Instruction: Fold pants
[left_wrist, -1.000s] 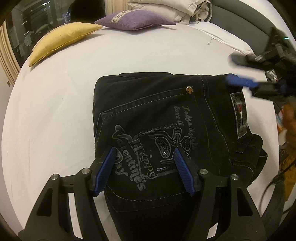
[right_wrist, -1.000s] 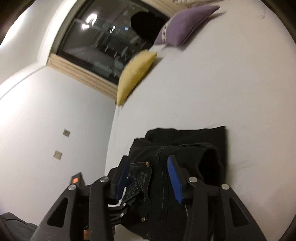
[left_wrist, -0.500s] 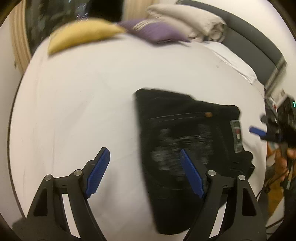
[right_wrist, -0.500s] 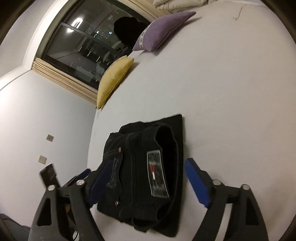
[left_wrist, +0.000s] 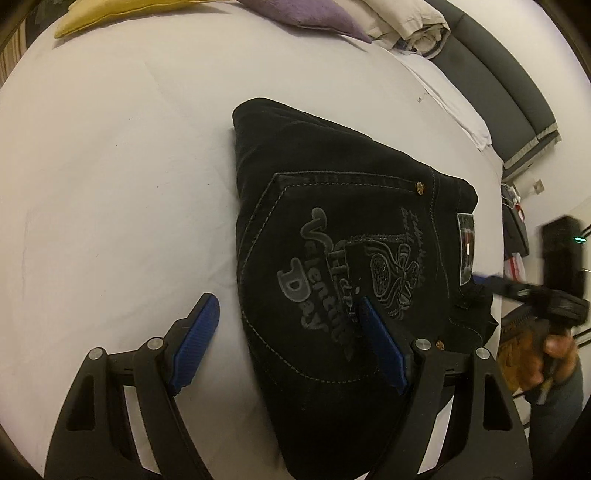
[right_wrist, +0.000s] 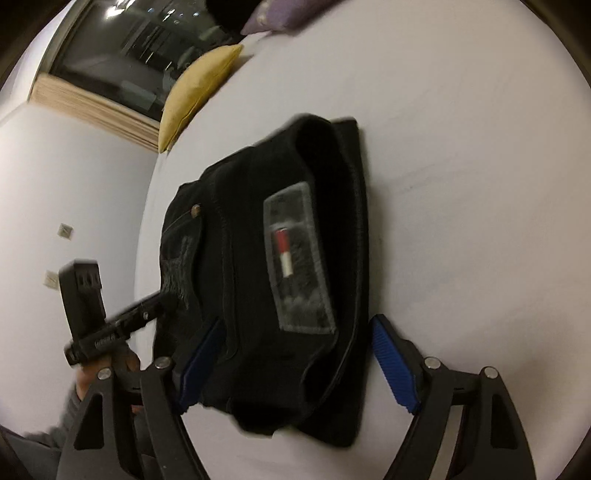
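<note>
While the black pants (left_wrist: 351, 236) lie folded in a compact stack on the white bed (left_wrist: 110, 166), the left gripper (left_wrist: 288, 339) gapes wide, holding nothing, its right pad over the stack's near edge; the right gripper (right_wrist: 295, 365) also stands wide, empty, straddling the waistband end.
</note>
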